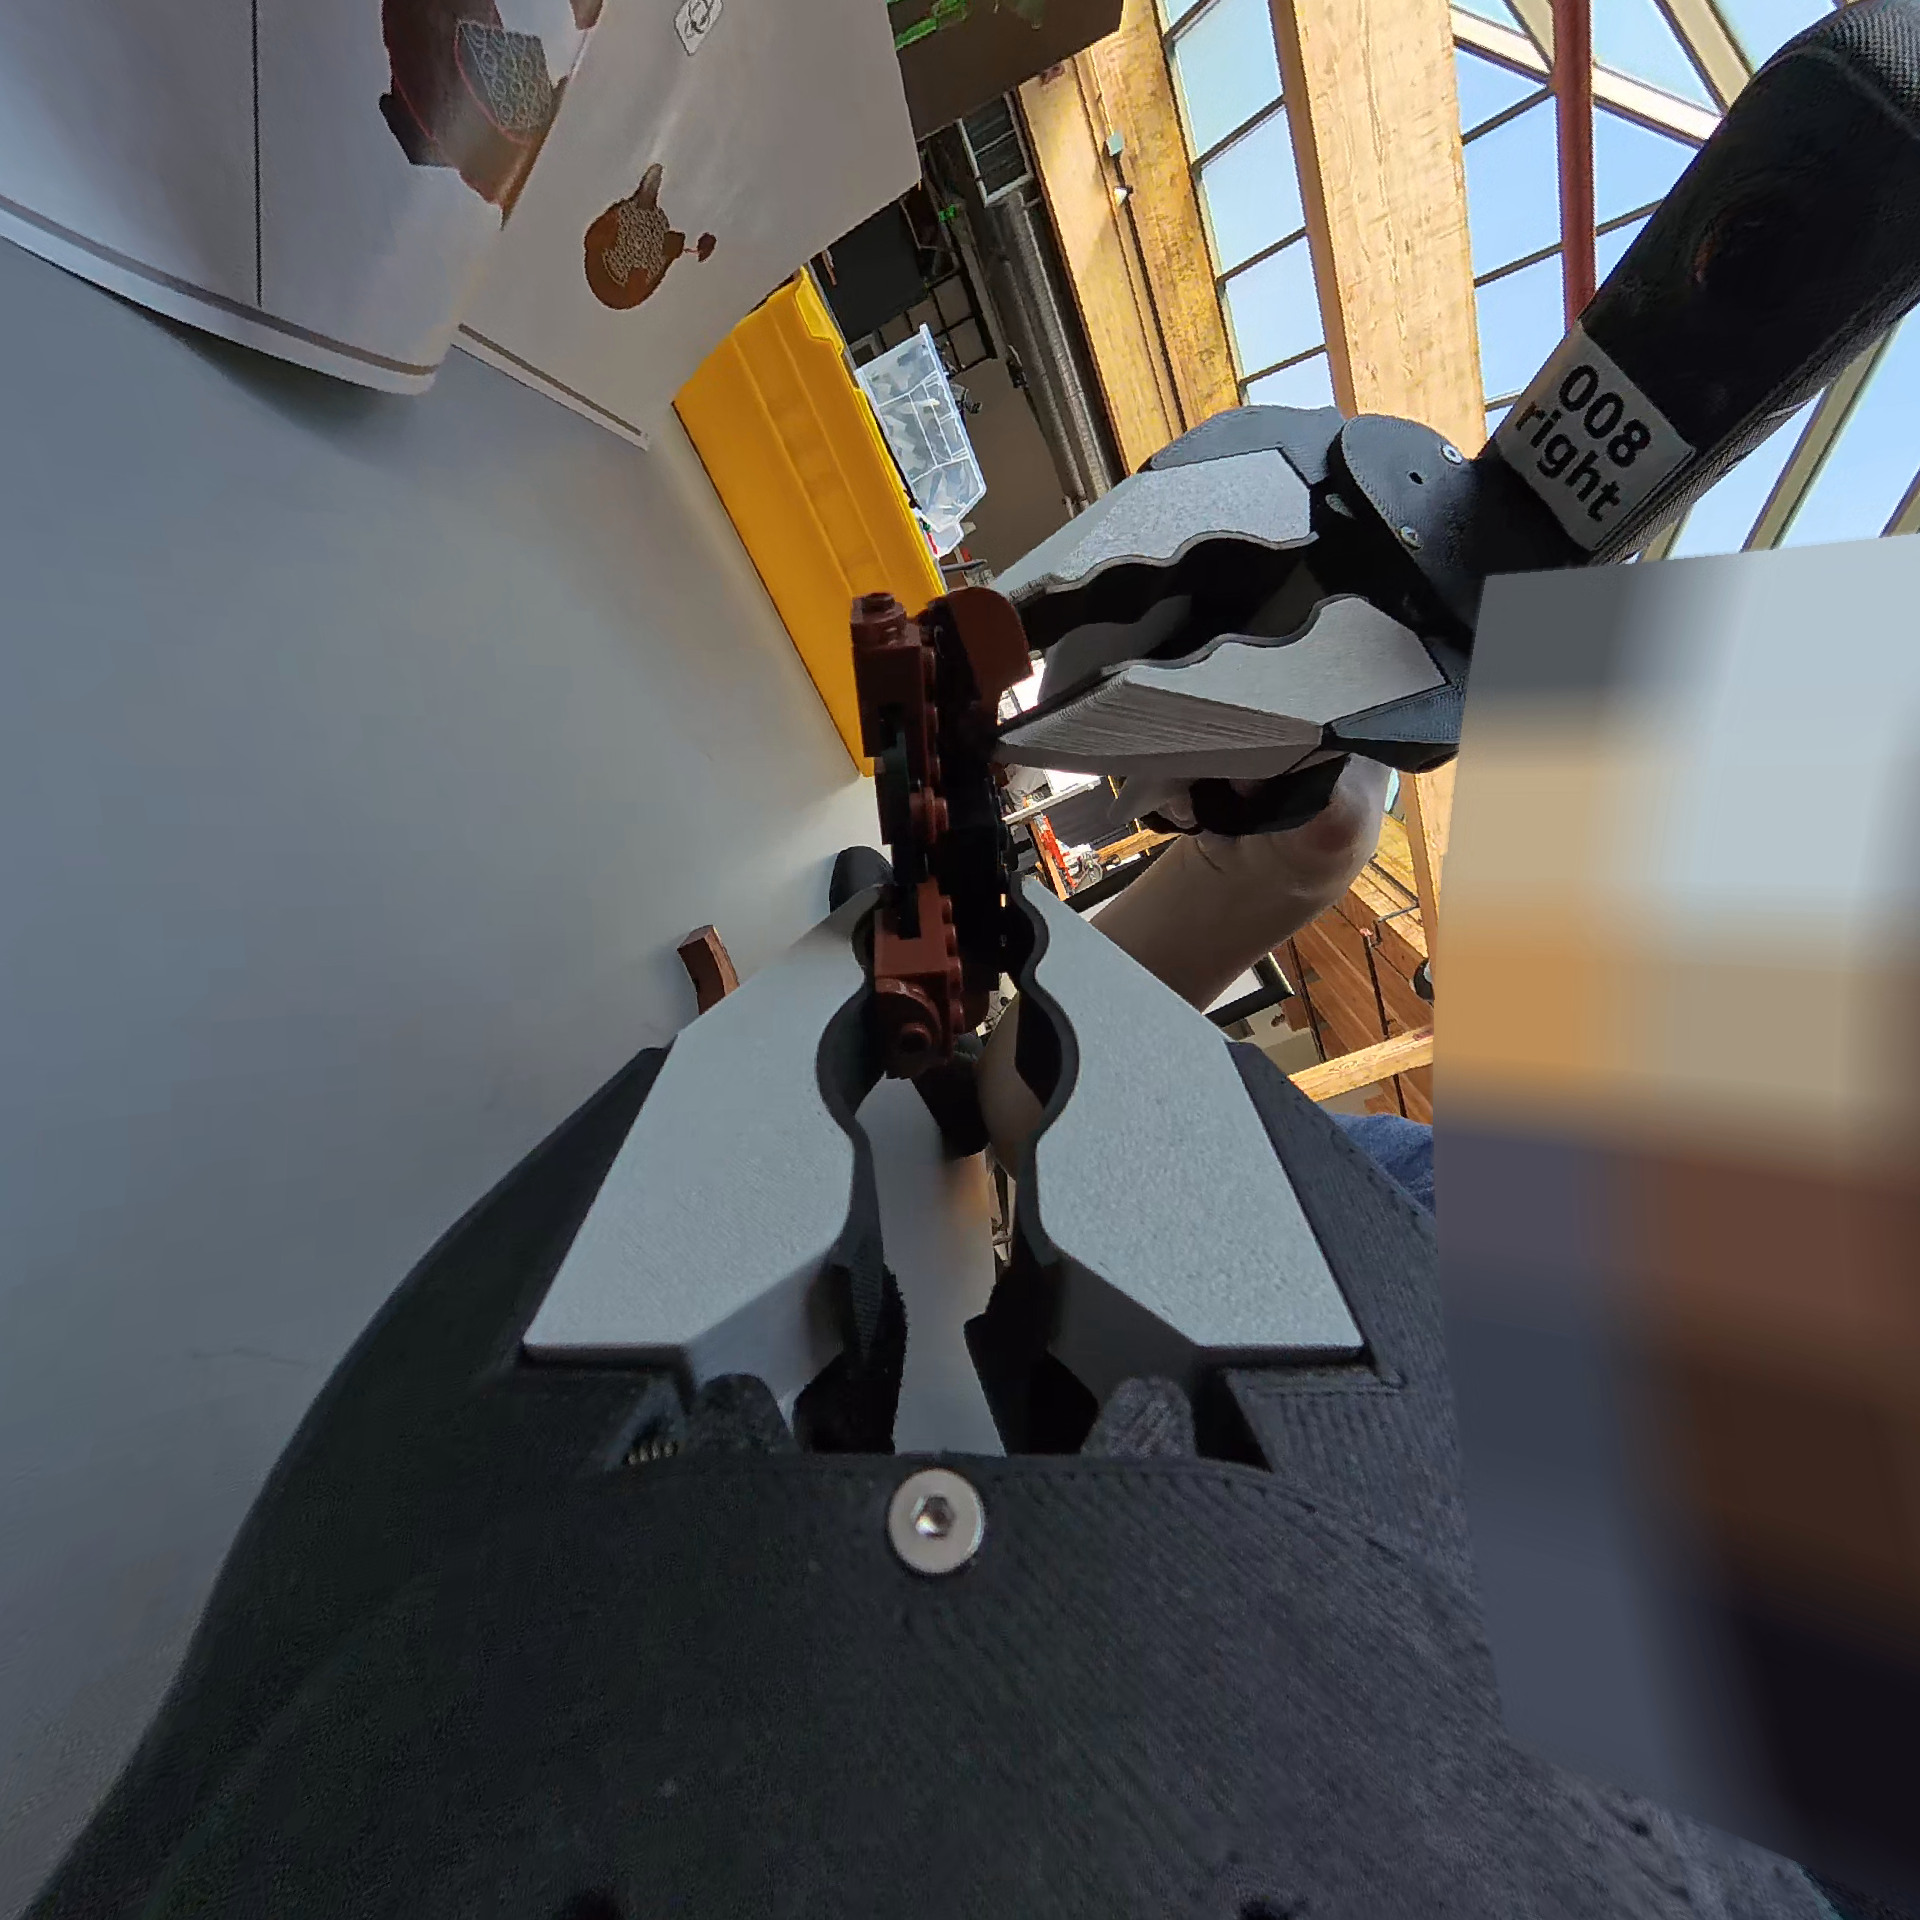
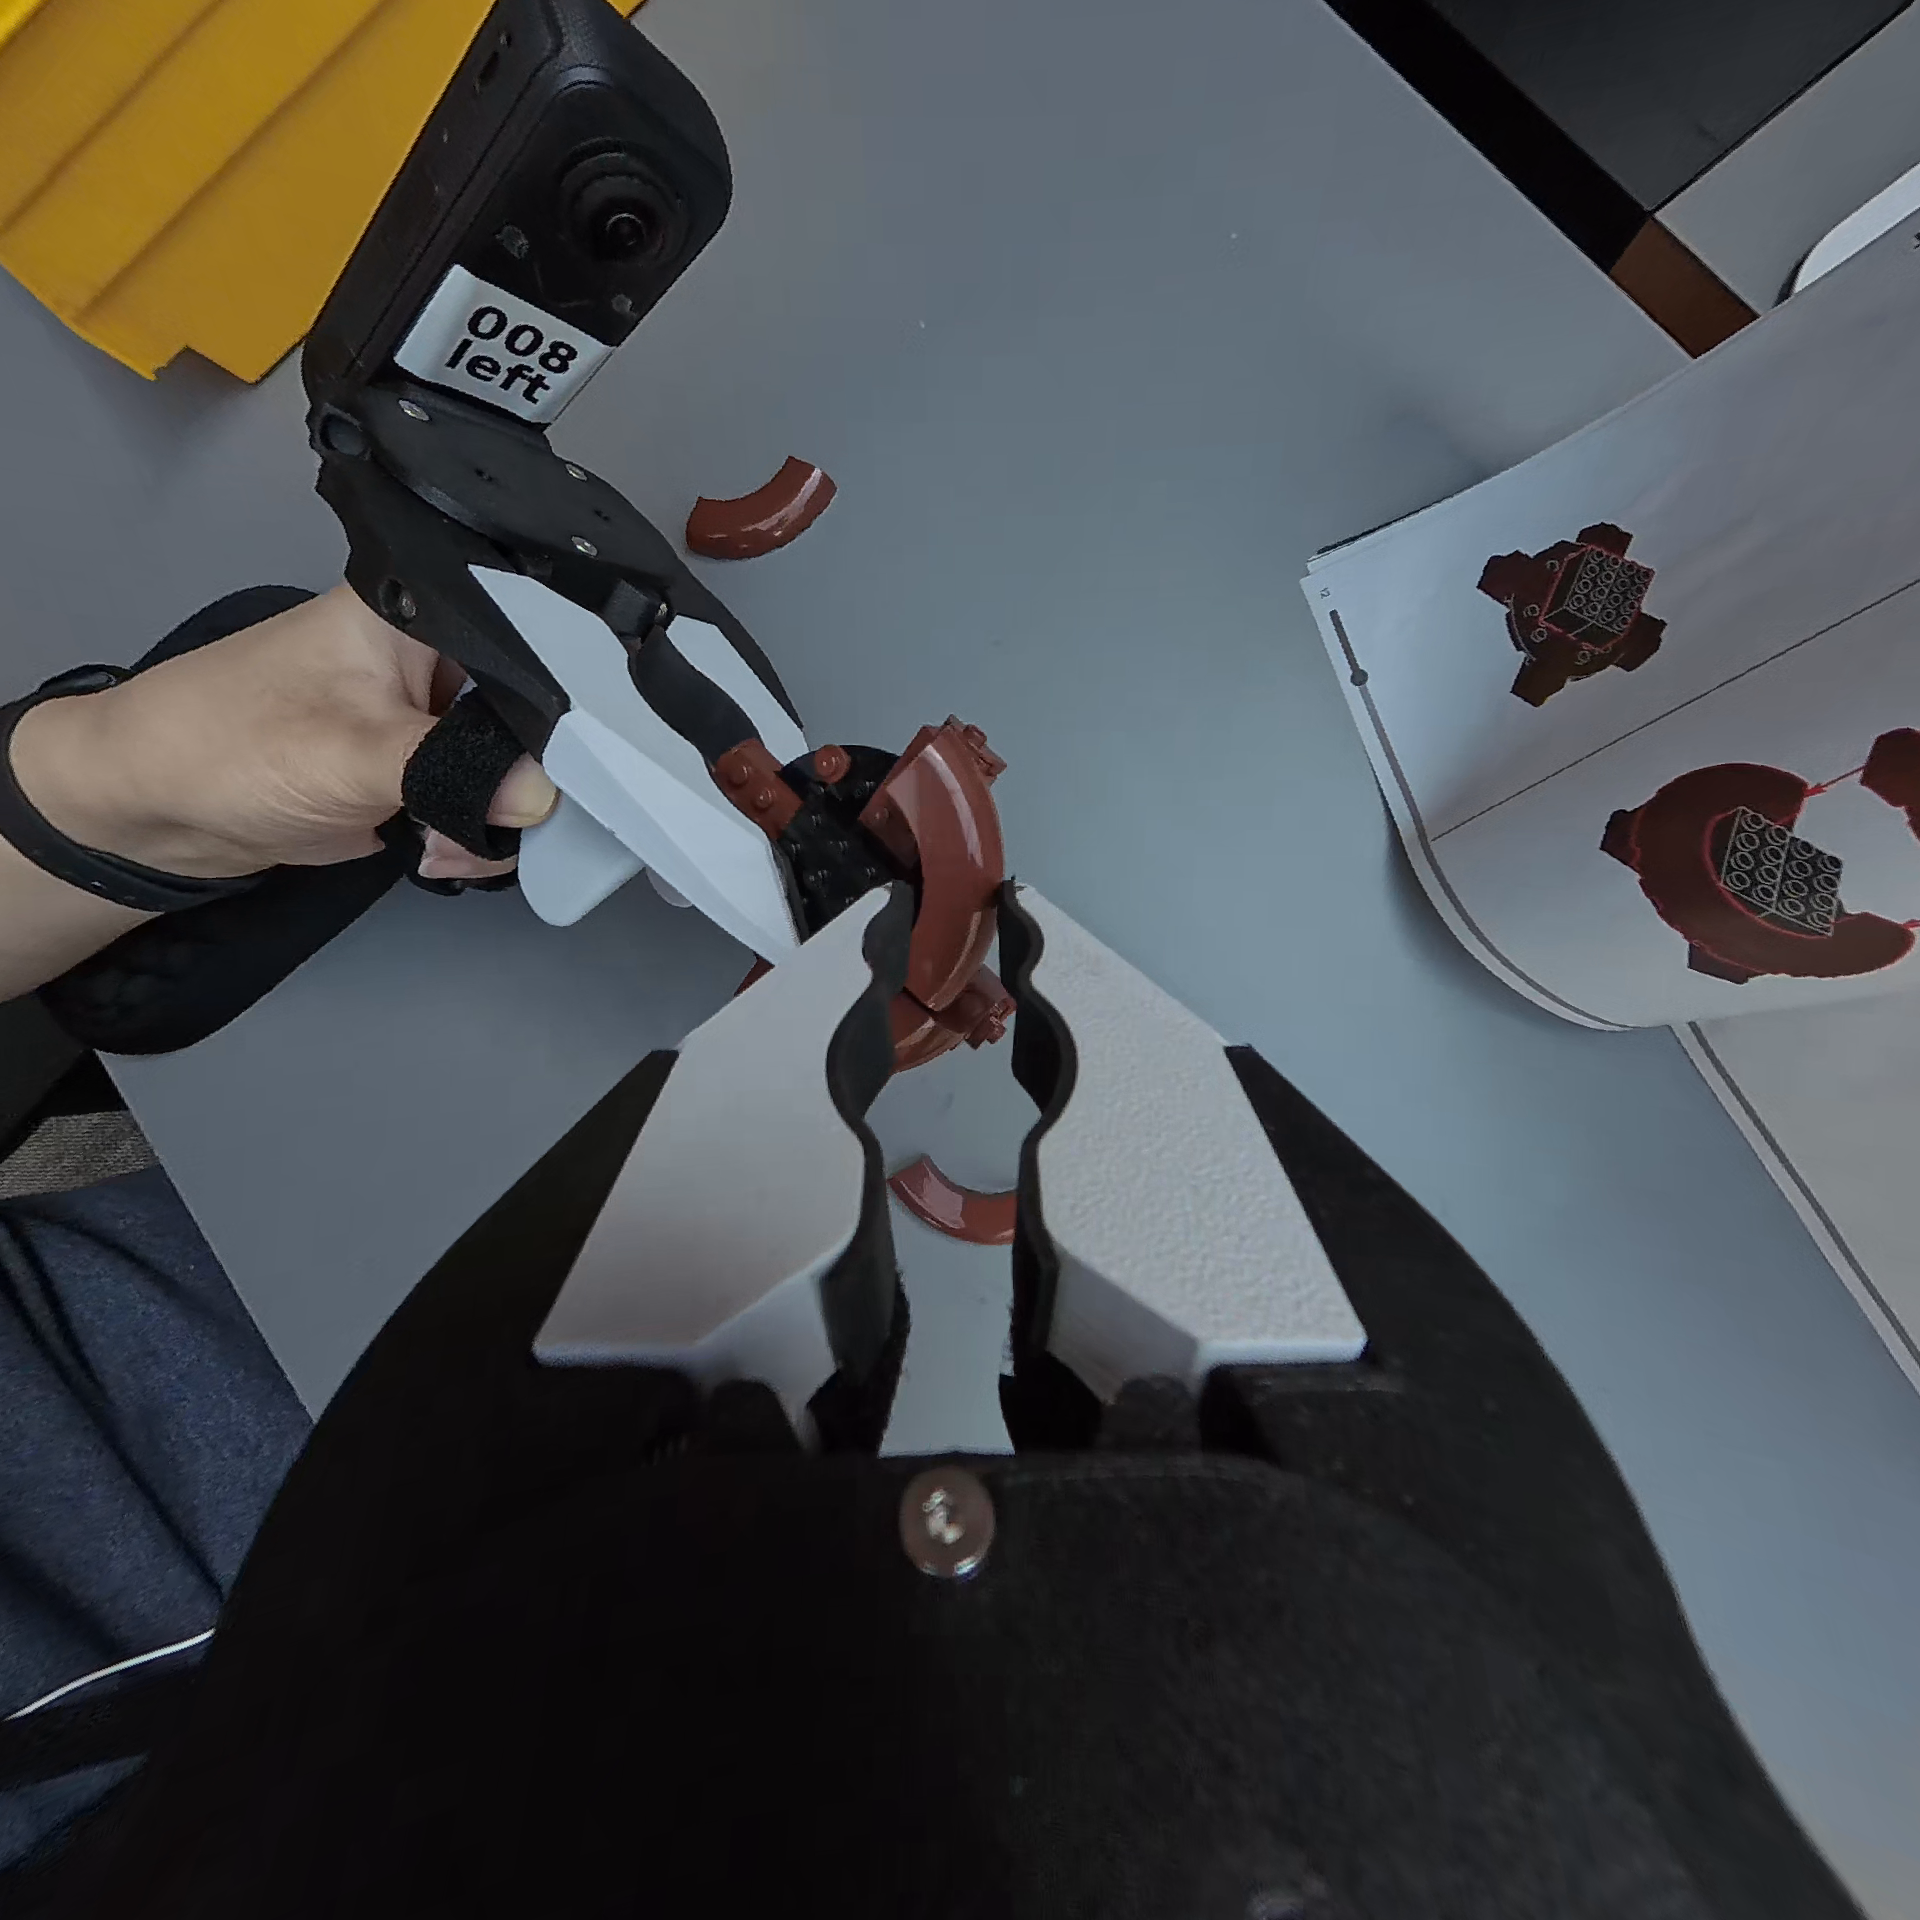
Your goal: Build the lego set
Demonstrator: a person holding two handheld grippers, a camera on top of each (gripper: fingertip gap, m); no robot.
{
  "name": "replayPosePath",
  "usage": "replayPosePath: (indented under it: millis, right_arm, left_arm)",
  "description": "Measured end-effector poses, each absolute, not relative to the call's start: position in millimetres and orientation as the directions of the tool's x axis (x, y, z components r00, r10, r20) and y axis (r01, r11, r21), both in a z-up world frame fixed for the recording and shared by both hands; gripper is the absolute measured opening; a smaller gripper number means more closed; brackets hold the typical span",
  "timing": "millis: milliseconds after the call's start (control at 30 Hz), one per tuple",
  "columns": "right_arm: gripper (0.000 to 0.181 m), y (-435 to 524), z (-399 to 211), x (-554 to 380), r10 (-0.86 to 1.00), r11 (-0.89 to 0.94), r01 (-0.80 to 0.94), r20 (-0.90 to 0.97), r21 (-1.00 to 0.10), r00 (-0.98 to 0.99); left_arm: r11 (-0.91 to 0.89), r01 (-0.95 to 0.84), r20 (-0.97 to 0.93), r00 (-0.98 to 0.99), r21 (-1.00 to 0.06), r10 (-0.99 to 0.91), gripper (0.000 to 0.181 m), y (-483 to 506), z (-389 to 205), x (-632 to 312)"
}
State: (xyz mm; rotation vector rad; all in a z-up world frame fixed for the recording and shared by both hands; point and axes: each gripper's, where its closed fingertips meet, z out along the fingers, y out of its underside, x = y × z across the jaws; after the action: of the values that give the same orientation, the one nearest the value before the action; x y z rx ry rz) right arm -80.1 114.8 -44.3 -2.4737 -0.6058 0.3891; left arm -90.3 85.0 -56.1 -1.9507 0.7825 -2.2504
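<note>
My left gripper (image 1: 940,914) is shut on the lower end of a brown and black lego assembly (image 1: 925,769) and holds it upright above the grey table (image 1: 312,727). My right gripper (image 2: 948,891) is shut on a brown curved brick (image 2: 961,821) that sits against the assembly's black plate (image 2: 831,842). In the left wrist view the right gripper (image 1: 1006,670) comes in from the right and meets the assembly's top at the curved brick (image 1: 987,634). In the right wrist view the left gripper (image 2: 795,831) comes in from the left.
Two loose brown curved bricks lie on the table, one far (image 2: 764,509) and one under my right fingers (image 2: 951,1200). An open instruction booklet (image 2: 1662,727) lies at the right. A yellow bin (image 2: 156,156) stands at the far left. A person's hand (image 2: 260,758) holds the left gripper.
</note>
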Motion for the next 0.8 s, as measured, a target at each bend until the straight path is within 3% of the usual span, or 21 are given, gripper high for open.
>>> replayPosePath:
  millis: [300, 667, 800]
  right_arm:
    - [0.0, 113.1, -28.3, -87.6, 0.55, -0.696, 0.309, -0.205, -0.648, 0.81]
    - [0.022, 115.0, -11.8, -73.8, 0.646, -0.641, 0.232, -0.352, -0.731, 0.677]
    - [0.035, 106.0, -18.7, -69.4, 0.586, -0.768, 0.089, -0.639, -0.635, 0.498]
  left_arm:
    - [-0.866, -0.254, 0.897, -0.221, -0.431, -0.382, 0.017, 87.6, -48.9, -92.3]
    - [-0.862, -0.268, 0.894, -0.259, -0.431, -0.366, 0.017, 83.3, -42.7, -93.8]
    - [-0.845, -0.295, 0.886, -0.277, -0.446, -0.371, 0.017, 78.6, -40.8, -94.7]
